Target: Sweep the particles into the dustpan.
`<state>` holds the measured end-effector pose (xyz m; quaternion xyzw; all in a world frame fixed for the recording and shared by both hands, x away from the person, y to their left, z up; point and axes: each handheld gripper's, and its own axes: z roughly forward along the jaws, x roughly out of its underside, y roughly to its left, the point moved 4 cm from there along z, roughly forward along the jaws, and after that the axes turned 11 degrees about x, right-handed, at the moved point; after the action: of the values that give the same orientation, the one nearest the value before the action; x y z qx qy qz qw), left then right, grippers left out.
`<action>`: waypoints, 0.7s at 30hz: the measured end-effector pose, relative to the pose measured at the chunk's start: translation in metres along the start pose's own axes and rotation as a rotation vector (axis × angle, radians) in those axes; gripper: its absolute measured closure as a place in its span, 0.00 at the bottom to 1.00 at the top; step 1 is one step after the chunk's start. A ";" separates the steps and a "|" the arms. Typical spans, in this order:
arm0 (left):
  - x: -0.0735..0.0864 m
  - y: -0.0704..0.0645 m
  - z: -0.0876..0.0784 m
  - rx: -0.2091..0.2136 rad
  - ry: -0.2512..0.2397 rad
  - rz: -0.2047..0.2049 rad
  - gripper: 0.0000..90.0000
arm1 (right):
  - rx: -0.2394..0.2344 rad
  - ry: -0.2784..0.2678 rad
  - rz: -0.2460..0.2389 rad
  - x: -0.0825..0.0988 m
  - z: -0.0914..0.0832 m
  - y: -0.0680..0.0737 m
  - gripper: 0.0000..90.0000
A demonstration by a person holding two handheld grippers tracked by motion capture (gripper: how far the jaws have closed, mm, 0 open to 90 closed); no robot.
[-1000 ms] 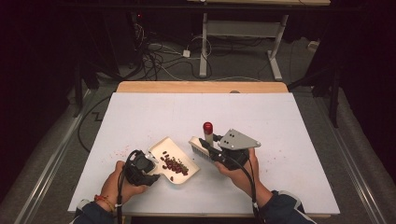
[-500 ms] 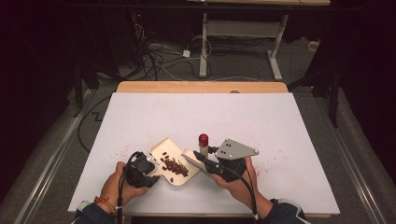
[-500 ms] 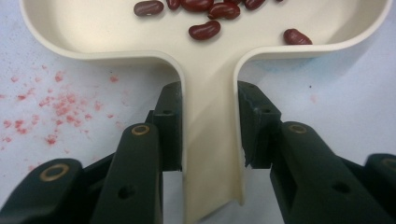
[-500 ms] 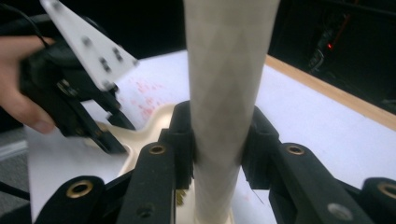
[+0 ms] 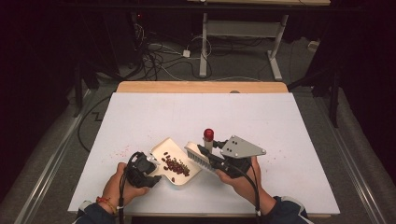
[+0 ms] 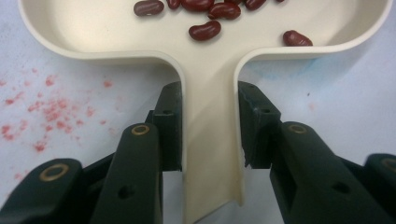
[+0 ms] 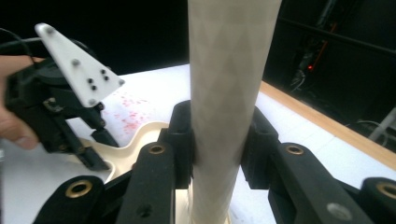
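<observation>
On the white bench (image 5: 289, 135) the person held a cream dustpan (image 5: 175, 154) with the left claw (image 5: 150, 169) and a small brush (image 5: 201, 156) with the right claw (image 5: 208, 156). The left claw was clenched on the dustpan's flat handle (image 6: 210, 140); in the left gripper view its two black jaws pressed against either side of that handle, which ran straight away from the claw into the wide pan. In the high view the dustpan lay near the front edge of the bench, left of centre, its long axis slanting from the handle at the lower left toward the open mouth at the upper right. A cluster of dark red kidney beans (image 5: 175, 165) lay inside the pan, and several showed in the left gripper view near the pan's back wall (image 6: 205, 30).

The right claw was clenched on the brush's pale handle (image 7: 229, 93), which stood as a thick column between the jaws in the right gripper view. In the high view that handle rose away from the bench, tipped by a red cap (image 5: 208, 134), while the brush head with its white bristles (image 5: 196, 153) stretched along the dustpan's right-hand edge, just beside the beans. A grey three-cornered plate (image 5: 240, 148) sat on top of the right claw. Faint red specks (image 5: 122, 151) dotted the bench left of the pan, also visible in the left gripper view (image 6: 46, 112). Beyond the bench's wooden far edge (image 5: 201, 87), cables (image 5: 154, 56) lay on the floor.
</observation>
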<state>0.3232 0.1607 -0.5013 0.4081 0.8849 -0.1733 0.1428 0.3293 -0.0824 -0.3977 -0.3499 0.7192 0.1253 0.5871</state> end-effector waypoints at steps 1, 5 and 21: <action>-0.001 -0.001 0.001 -0.002 -0.007 -0.001 0.71 | 0.006 0.000 0.003 0.001 0.002 -0.001 0.78; -0.005 -0.006 0.005 -0.010 -0.029 0.004 0.71 | 0.019 -0.019 -0.013 0.004 0.013 -0.001 0.78; -0.016 -0.013 0.012 -0.021 -0.059 -0.021 0.71 | -0.046 -0.020 -0.077 0.006 0.029 0.030 0.78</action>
<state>0.3243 0.1371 -0.5029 0.3919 0.8863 -0.1774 0.1713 0.3316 -0.0454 -0.4187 -0.3896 0.6962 0.1226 0.5903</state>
